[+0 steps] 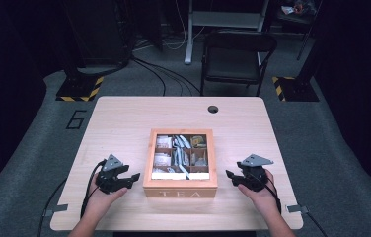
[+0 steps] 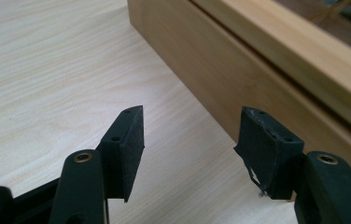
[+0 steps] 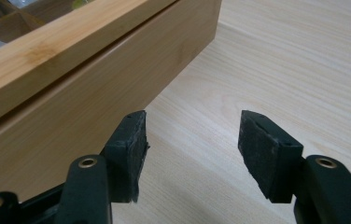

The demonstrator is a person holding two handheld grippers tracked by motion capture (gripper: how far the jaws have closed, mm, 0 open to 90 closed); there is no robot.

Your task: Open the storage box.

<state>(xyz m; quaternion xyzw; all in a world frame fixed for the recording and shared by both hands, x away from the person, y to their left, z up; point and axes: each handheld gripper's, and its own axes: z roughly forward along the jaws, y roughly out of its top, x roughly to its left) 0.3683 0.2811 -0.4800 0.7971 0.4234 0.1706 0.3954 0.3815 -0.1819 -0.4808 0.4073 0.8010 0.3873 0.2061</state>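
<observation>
High view: we are flanking the tea box (image 1: 180,186) on the desk (image 1: 119,118), left gripper (image 1: 133,177) and right gripper (image 1: 229,175) both gaping empty; closing in evenly should keep it square.

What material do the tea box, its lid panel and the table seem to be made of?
Tea box: light wood, perhaps bamboo, with a smooth matte finish; fine straight grain shows in the gripper views. Lid panel: clear glass or plastic, since the tea bags show through it. Table: pale wood-grain top, possibly laminate, with a faint sheen.
</observation>
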